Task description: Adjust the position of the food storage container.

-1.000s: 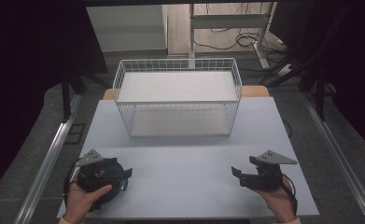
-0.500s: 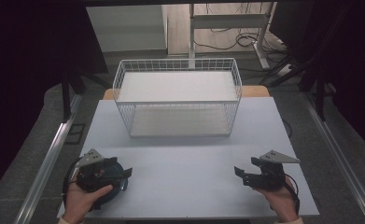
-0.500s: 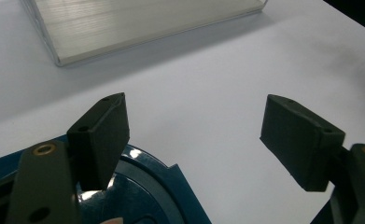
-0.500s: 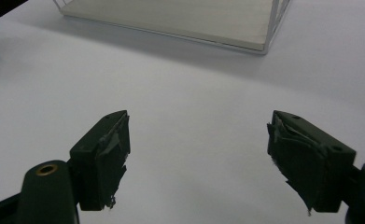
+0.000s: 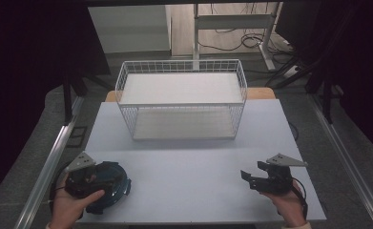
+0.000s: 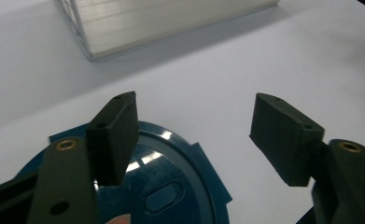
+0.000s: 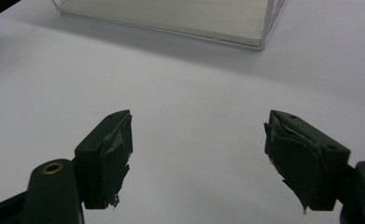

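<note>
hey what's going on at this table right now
A person sits at a white table with a two-jaw gripper in each hand. The left gripper hangs open just over a round dark blue lid at the near left corner, one jaw above it, nothing clamped. The right gripper is open too, over bare table at the near right. A white wire basket stands at the far side, with nothing visible inside it.

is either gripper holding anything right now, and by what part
Nothing is held: the left gripper is open above the blue lid, and the right gripper is open over bare table.
</note>
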A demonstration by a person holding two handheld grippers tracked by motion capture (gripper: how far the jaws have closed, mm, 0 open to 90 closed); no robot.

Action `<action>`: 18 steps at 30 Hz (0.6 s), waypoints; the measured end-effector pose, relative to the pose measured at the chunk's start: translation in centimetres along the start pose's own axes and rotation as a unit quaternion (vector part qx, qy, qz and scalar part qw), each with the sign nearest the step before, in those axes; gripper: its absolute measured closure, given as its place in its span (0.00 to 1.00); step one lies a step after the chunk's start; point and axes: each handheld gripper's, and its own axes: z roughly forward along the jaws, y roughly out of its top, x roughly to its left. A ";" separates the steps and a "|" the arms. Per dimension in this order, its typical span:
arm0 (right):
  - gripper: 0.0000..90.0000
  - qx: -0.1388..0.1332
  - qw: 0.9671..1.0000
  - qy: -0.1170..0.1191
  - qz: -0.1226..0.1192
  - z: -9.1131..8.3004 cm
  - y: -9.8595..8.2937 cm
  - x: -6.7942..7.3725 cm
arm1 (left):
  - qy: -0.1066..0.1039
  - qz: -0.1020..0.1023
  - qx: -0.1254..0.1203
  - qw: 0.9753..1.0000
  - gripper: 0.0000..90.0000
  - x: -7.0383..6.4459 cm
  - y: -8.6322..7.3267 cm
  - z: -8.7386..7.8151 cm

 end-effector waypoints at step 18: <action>0.26 0.010 1.000 -0.009 0.009 0.3 -0.1 -0.1 | 0.039 -0.033 0.010 0.999 0.76 3.5 -2.2 -4.3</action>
